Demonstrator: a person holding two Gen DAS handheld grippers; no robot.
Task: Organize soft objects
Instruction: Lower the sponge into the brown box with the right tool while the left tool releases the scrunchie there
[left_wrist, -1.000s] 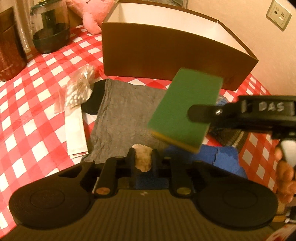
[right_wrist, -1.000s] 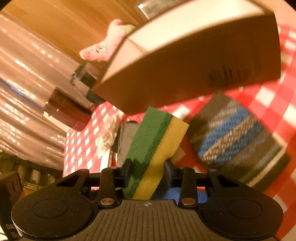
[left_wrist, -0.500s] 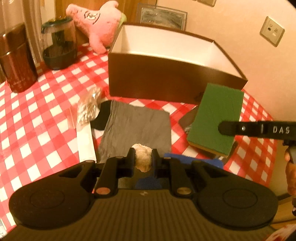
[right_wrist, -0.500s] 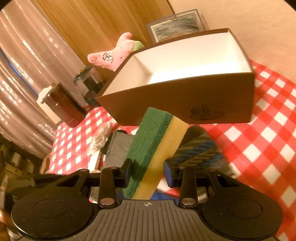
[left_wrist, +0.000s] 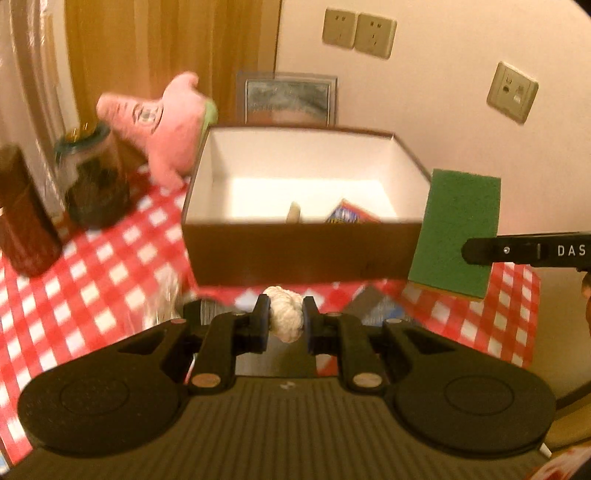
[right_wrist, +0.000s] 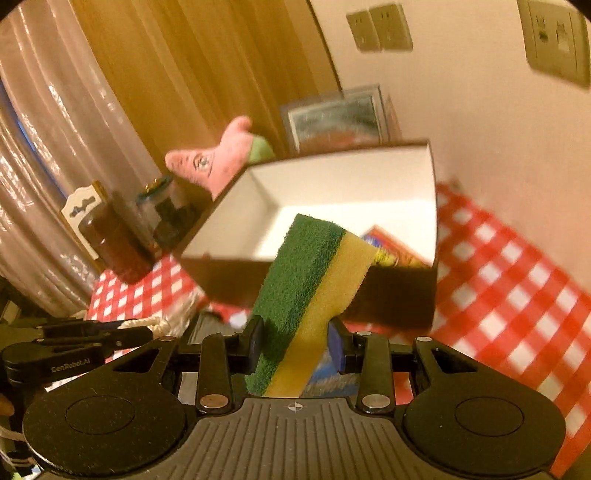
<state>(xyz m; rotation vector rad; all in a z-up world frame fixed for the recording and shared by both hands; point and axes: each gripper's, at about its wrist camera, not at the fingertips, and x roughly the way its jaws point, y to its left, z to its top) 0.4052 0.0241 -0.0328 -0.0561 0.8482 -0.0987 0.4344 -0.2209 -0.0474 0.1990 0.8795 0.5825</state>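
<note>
**Sponge and rope both up in front of the box**

The sponge (right_wrist: 310, 295), green on one face and yellow on the other, is pinched between the pads of the right gripper (right_wrist: 295, 345) and stands up out of them, tilted to the right. Its lower end is cut off behind the gripper body. From the left wrist the same sponge (left_wrist: 458, 232) shows its green face only, hanging in the air at the box's right corner, with a thin yellow strip along the bottom edge; one black finger (left_wrist: 524, 251) crosses it and runs out of frame, so the far pad is hidden there.

The left gripper (left_wrist: 284, 321) is clamped on a small white knot of rope (left_wrist: 286, 317), held just in front of the box (left_wrist: 295, 254). From the right wrist, that rope (right_wrist: 147, 325) peeks out as a pale twist at the tip of the left gripper, low on the left.

The box is brown outside, white inside, open at the top. Its near wall hides most of the floor; a pale upright scrap and a blue-and-red packet (left_wrist: 349, 214) poke above the rim, too blurred to identify.

Around it: the red-and-white checked cloth (left_wrist: 92, 295), smeared by motion, a pink plush (left_wrist: 162, 122) behind the left corner, a dark jar (left_wrist: 96, 184), and a brown canister (left_wrist: 22, 221) cut by the frame edge. Below the box something dark and blue lies on the cloth, unreadable.
</note>
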